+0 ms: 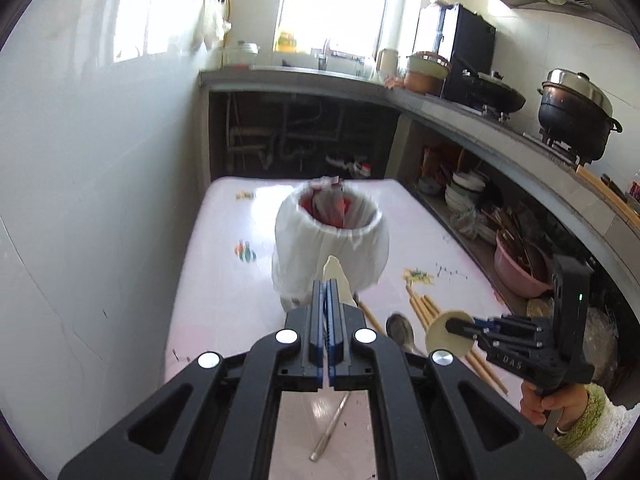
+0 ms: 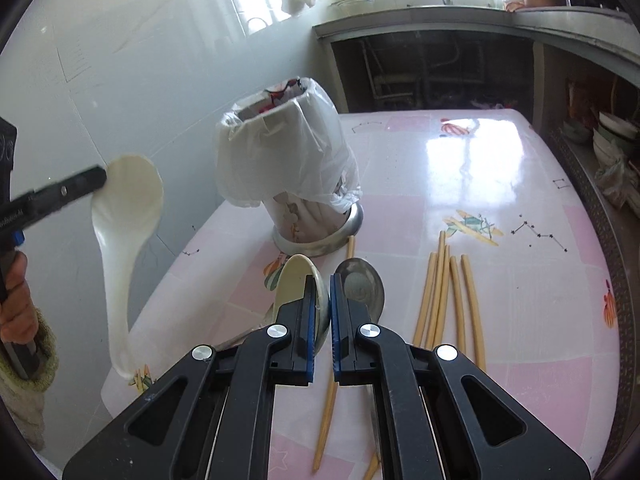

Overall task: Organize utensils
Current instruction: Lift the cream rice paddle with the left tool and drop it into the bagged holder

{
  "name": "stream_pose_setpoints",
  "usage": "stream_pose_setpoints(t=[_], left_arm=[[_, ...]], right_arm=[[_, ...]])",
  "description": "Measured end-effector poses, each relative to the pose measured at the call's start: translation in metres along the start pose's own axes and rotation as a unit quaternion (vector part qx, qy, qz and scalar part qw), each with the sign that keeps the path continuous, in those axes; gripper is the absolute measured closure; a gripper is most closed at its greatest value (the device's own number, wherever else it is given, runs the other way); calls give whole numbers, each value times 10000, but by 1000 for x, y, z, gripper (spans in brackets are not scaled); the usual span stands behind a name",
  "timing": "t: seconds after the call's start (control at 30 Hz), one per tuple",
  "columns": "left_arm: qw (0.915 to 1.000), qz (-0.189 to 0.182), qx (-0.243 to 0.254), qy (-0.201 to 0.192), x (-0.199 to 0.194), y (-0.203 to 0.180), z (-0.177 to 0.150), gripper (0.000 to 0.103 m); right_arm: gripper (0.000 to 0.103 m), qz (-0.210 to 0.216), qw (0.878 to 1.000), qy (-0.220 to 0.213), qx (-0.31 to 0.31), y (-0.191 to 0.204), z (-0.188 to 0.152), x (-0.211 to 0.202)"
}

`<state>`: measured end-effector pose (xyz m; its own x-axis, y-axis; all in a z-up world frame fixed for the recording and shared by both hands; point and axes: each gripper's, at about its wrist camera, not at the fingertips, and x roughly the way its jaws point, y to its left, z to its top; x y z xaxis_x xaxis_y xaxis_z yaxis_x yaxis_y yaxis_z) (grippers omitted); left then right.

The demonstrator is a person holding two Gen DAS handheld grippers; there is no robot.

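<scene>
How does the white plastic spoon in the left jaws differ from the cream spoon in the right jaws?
The white plastic spoon is long, its handle hanging down; the cream spoon shows only its bowl. The white one is gripped at the bowl's rim by the left gripper, off the table's edge; the cream one sits in the right gripper over the table. Both are held lifted.

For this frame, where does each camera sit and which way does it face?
Left wrist: on the left gripper, facing down the table toward the bag-lined container; shut on a white spoon; right gripper and hand show.
Right wrist: on the right gripper, facing the container; holds a cream spoon; left gripper shows.
Shared: container, chopsticks, metal spoon.
</scene>
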<state>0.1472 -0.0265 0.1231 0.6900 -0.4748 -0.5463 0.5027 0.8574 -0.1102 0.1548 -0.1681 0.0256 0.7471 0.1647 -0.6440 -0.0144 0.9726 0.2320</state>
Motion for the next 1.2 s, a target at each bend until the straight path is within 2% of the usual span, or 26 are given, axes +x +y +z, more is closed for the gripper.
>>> stream_pose_setpoints(t=[0.13, 0.27, 0.33, 0.4, 0.5, 0.57, 0.63, 0.67, 0.8, 1.0, 1.2], left_arm=[[9948, 461, 189, -890, -25, -14, 56, 102], [9807, 958, 445, -1643, -19, -37, 98, 102], [9745, 1132, 494, -1873, -5, -43, 114, 102], [9646, 1464, 662, -2090, 15, -49, 125, 102], [9585, 1754, 842, -2085, 52, -52, 135, 102], [9553, 1936, 972, -2012, 77, -48, 132, 102], [9588, 1965, 983, -1799, 104, -43, 123, 102], [9574, 2047, 1068, -1735, 115, -42, 116, 102], [9544, 2216, 1248, -1561, 142, -37, 87, 102], [9471, 2333, 1466, -1646, 145, -39, 57, 102], [9318, 2491, 2010, -1713, 137, -54, 21, 102]], right_arm=[[98, 58, 9997, -226, 62, -7, 3, -19], [98, 143, 9993, -285, 189, -14, 2, -25], [98, 153, 9992, -281, 244, -18, 1, -25], [98, 143, 9991, -248, 301, -20, 1, -21], [98, 135, 9991, -193, 364, -27, 1, -17], [98, 130, 9990, -140, 409, -32, -1, -13], [98, 129, 9988, -44, 473, -37, -2, -7], [98, 130, 9987, 9, 501, -39, -3, -4], [98, 129, 9986, 86, 514, -43, -5, 0], [98, 145, 9981, 42, 605, -48, -3, -2], [98, 241, 9975, -22, 669, -47, -6, -10]])
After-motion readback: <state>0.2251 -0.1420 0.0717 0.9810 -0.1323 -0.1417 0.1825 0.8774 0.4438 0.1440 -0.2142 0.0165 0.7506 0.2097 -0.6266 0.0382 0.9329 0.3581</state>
